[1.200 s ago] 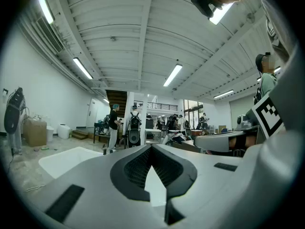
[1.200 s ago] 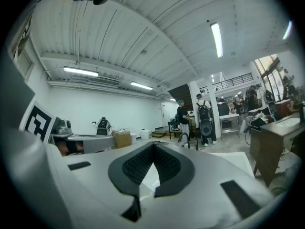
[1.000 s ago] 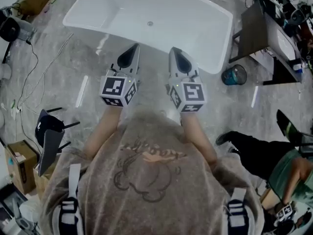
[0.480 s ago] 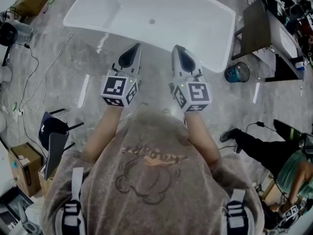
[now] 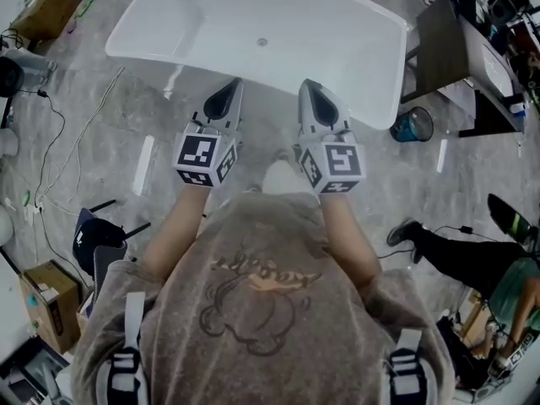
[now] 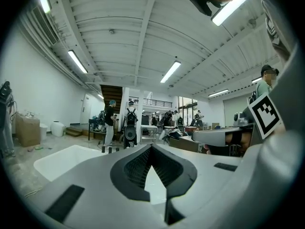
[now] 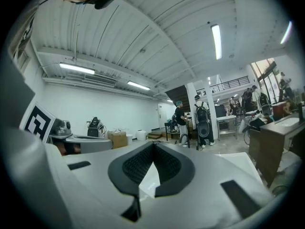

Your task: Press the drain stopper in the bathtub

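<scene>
- My left gripper point(image 5: 234, 83) and right gripper point(image 5: 306, 85): jaws together, holding nothing.
- Drain stopper point(image 5: 261, 42) lies ahead in the bathtub point(image 5: 381, 99); likely stiff, sprung metal, so I'd press its centre.

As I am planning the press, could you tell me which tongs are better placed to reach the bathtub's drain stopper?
Left, marginally. Both the left tongs and right tongs are shut, empty and short of the bathtub; the drain stopper sits slightly nearer the left ones.

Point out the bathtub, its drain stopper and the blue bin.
bathtub point(image 5: 337, 40): head view, bare inner floor.
drain stopper point(image 5: 261, 42): head view, its middle.
blue bin point(image 5: 412, 125): head view, its open top.
</scene>
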{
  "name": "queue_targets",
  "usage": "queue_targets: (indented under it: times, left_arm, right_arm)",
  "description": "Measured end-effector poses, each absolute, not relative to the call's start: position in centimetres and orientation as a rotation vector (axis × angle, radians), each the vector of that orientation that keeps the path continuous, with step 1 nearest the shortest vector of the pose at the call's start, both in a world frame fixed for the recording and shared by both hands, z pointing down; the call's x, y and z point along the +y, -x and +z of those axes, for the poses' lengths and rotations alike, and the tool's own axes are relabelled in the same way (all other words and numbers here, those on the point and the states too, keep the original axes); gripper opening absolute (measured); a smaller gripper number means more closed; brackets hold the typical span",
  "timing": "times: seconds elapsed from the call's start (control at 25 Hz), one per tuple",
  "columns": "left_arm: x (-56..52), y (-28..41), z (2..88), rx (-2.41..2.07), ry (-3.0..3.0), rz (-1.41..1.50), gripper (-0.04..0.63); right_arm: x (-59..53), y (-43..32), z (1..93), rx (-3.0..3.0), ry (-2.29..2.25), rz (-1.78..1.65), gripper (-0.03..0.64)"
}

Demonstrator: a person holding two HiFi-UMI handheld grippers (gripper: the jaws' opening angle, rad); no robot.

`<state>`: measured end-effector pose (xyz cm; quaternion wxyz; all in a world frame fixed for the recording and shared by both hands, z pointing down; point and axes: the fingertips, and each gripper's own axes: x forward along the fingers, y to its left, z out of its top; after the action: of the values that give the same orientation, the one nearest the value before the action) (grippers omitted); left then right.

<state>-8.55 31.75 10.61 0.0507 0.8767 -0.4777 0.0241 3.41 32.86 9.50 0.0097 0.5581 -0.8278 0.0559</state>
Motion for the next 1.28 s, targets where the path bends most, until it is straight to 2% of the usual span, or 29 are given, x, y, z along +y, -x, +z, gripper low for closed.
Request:
queue_targets:
  times: [1.28]
  left_arm:
    - [0.2,6.2,9.5,-1.581,-2.64,0.01,0.002]
  right_arm:
    - [1.6,-4.8,9.9,-2.628,-1.638,0.158,0.0]
